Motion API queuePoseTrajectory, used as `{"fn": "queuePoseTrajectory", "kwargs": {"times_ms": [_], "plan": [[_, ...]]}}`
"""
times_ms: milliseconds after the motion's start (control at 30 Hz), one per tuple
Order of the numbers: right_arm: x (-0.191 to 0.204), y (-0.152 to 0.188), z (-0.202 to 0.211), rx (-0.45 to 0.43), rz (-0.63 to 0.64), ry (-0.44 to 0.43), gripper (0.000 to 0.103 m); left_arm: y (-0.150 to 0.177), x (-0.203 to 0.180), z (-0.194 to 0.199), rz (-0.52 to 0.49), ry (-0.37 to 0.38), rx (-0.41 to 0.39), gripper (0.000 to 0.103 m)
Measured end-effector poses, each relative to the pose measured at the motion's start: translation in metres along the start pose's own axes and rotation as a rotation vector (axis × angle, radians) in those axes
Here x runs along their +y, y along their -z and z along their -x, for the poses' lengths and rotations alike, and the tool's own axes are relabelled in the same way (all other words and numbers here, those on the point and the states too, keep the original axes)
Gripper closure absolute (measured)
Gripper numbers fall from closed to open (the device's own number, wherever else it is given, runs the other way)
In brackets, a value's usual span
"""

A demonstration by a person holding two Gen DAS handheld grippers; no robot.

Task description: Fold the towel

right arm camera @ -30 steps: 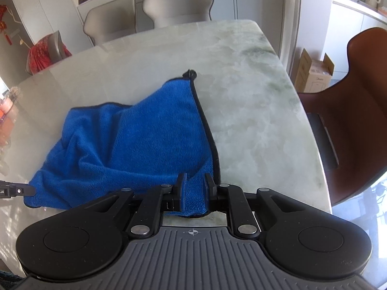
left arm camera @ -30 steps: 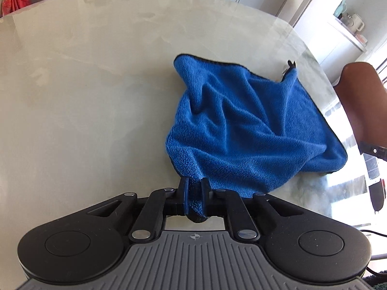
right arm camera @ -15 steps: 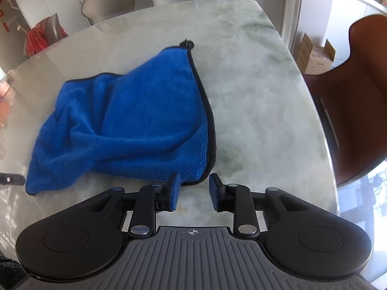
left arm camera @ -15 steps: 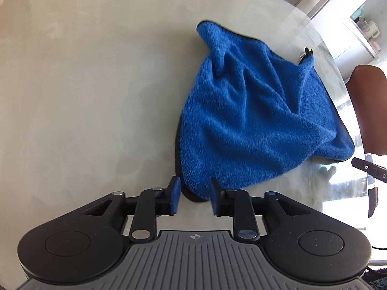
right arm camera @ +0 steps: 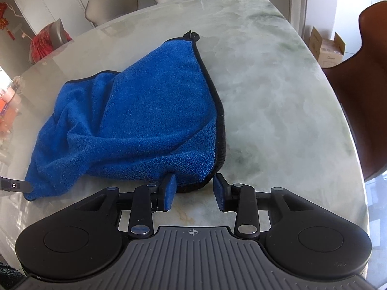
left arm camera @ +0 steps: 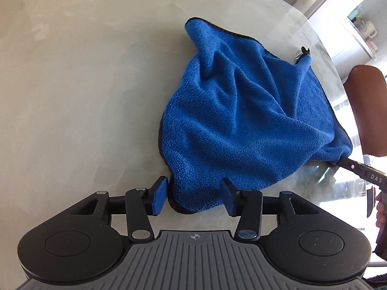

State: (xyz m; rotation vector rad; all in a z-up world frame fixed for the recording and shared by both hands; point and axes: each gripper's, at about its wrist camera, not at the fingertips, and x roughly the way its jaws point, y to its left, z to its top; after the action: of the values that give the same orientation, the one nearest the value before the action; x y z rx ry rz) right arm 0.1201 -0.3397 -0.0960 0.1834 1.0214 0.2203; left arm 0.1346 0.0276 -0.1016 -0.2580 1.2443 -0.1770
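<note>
jaws on both grippers are standing apart, gripping nothing. the left gripper [left arm camera: 194,199] is straddling the near left corner of the towel [left arm camera: 244,125], its blue fingers [left arm camera: 159,197] sitting either side of the cloth with visible gaps. the right gripper [right arm camera: 193,191] is framing the near right corner in the same way, one finger just beside the black hem, apparently not pressing it. holding one corner apiece looks like the setup for a fold, since lifting both together would carry the near edge over evenly.

the towel is lying rumpled on the marble table [right arm camera: 278,91], its middle bunching into ridges and its hanging loop [right arm camera: 191,35] pointing toward the far side. a brown chair [right arm camera: 365,72] is standing at the table's right edge, and grey chairs [right arm camera: 113,2] are lining the far end, well apart from the cloth.
</note>
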Motion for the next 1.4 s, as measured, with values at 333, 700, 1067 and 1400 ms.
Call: {"fn": "queuePoseTrajectory", "kwargs": {"times_ms": [333, 700, 1067, 1400], "plan": [[0.004, -0.019, 0.020, -0.078, -0.067, -0.130, 0.089, -0.014, 0.002, 0.029, 0.006, 0.003, -0.148, 0.095], [-0.031, -0.035, 0.069, -0.084, -0.233, -0.130, 0.089, -0.029, 0.009, 0.051, -0.015, -0.004, -0.195, 0.095], [-0.015, -0.017, 0.021, 0.066, -0.050, 0.048, 0.067, -0.008, 0.009, 0.023, -0.053, -0.072, -0.032, 0.072], [0.002, -0.002, -0.014, 0.115, 0.014, 0.109, 0.065, -0.001, 0.015, 0.010, -0.026, -0.123, -0.020, 0.046]]}}
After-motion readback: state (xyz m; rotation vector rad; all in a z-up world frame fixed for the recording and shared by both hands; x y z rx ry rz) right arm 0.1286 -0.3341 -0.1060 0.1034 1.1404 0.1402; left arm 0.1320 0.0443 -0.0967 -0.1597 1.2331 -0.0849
